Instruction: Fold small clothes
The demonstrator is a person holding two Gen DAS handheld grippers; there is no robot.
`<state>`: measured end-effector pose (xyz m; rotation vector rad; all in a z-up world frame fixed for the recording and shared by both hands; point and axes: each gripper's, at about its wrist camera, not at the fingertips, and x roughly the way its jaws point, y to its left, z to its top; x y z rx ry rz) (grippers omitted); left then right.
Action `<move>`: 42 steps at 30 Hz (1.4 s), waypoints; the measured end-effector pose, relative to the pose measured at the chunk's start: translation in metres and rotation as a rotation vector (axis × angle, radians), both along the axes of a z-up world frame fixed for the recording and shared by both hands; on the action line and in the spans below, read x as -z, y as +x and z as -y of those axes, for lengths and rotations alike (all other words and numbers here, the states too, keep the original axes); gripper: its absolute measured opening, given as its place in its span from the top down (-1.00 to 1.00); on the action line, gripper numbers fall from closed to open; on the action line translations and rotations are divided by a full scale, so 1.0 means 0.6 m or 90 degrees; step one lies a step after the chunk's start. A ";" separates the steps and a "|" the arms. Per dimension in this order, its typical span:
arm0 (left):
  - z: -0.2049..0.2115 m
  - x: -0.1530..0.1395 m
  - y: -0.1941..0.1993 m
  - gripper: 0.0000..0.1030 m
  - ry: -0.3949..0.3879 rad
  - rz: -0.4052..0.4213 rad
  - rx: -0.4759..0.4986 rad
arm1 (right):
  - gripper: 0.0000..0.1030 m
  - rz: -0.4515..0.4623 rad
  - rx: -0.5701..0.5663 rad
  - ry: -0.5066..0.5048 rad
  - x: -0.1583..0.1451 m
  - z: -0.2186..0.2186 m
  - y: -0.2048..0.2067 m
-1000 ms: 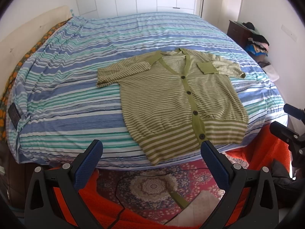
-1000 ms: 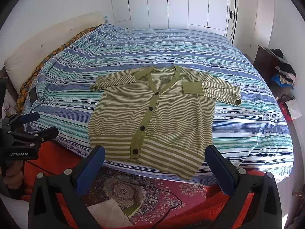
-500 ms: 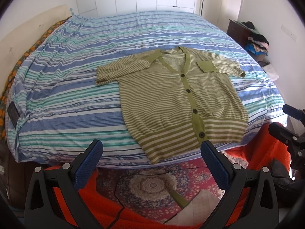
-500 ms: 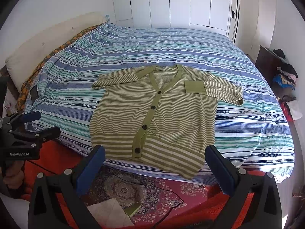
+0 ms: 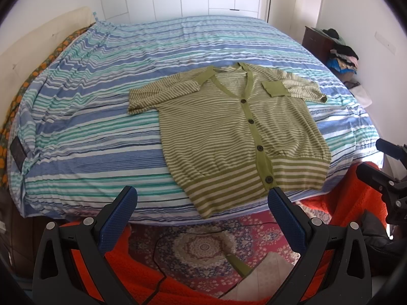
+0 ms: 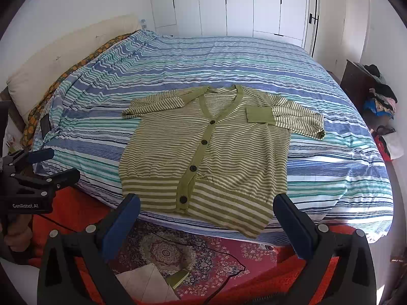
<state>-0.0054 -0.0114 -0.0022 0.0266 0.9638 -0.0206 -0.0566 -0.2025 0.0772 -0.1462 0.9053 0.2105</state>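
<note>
Cardigan (image 5: 236, 132) lies flat, buttoned and unfolded on the striped bed (image 5: 101, 117), hem at the near edge, long axis running 6 to 12 o'clock. Left gripper (image 5: 202, 203) and right gripper (image 6: 206, 204) hover short of the hem, jaws spread wide, holding nothing. Hem corners sit at roughly 12 o'clock from each; neither is clearly nearer.

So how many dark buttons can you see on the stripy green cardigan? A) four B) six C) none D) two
A: four dark buttons run down the plain green strip of the cardigan, which lies flat on the striped bedspread.
</note>
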 end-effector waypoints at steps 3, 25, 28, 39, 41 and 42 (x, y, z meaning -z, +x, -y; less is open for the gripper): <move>-0.003 0.002 0.001 -0.99 -0.005 -0.002 -0.002 | -1.00 0.004 -0.004 -0.006 -0.002 -0.004 -0.002; 0.031 0.014 0.019 -0.99 0.010 -0.033 0.039 | -1.00 -0.006 0.018 0.015 0.012 0.017 0.008; 0.036 0.017 0.023 -0.99 0.010 -0.039 0.045 | -1.00 -0.008 0.023 0.019 0.014 0.022 0.010; 0.054 0.019 0.025 -0.99 0.015 -0.044 0.070 | -1.00 -0.014 0.032 0.024 0.019 0.029 0.008; 0.052 0.021 0.027 -0.99 0.012 -0.047 0.069 | -1.00 -0.015 0.029 0.021 0.019 0.025 0.009; 0.050 0.021 0.027 -0.99 0.010 -0.048 0.067 | -1.00 -0.015 0.027 0.019 0.019 0.023 0.010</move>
